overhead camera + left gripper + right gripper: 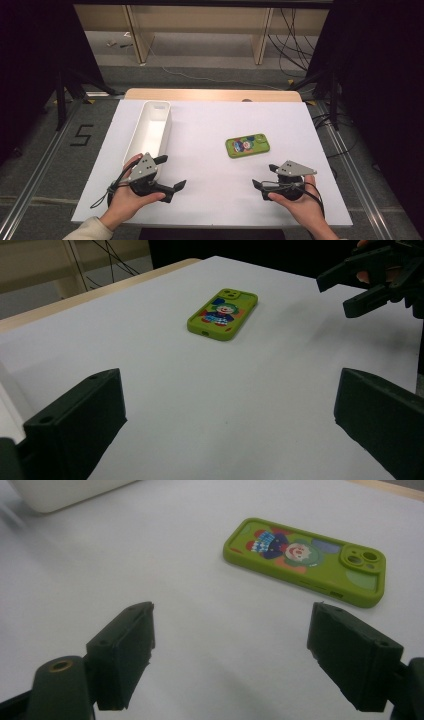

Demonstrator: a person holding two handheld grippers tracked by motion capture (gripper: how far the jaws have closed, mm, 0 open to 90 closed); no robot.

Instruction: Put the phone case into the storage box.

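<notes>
A person seated at a white-topped table (pixel 210 200) holds a two-jaw gripper in each hand, both of them empty and spread wide, with a green phone (pixel 248 145) lying flat between and beyond them. The phone, camera side up and showing a cartoon clown on its case, rests right of the table's centre, its long axis running roughly across the table with a slight tilt. It lies just ahead of the right gripper (pixel 265 176), a little to that gripper's inner side, and well apart from the left gripper (pixel 172 172), which sits near the close end of a long white bin (pixel 134 137) at the table's left. In the right gripper view the phone (pixel 305 560) lies near, above the two parted jaws and offset toward the right one; in the left gripper view it (pixel 223 314) sits farther off, with the other gripper at the upper right. Judged from this layout, the right hand is the better placed to reach it, and the jaws would most likely close across the phone's short sides. The white sheet is bare and smooth; beyond it stand a wooden table edge, grey floor, pale furniture legs and trailing black cables against dark surroundings.
</notes>
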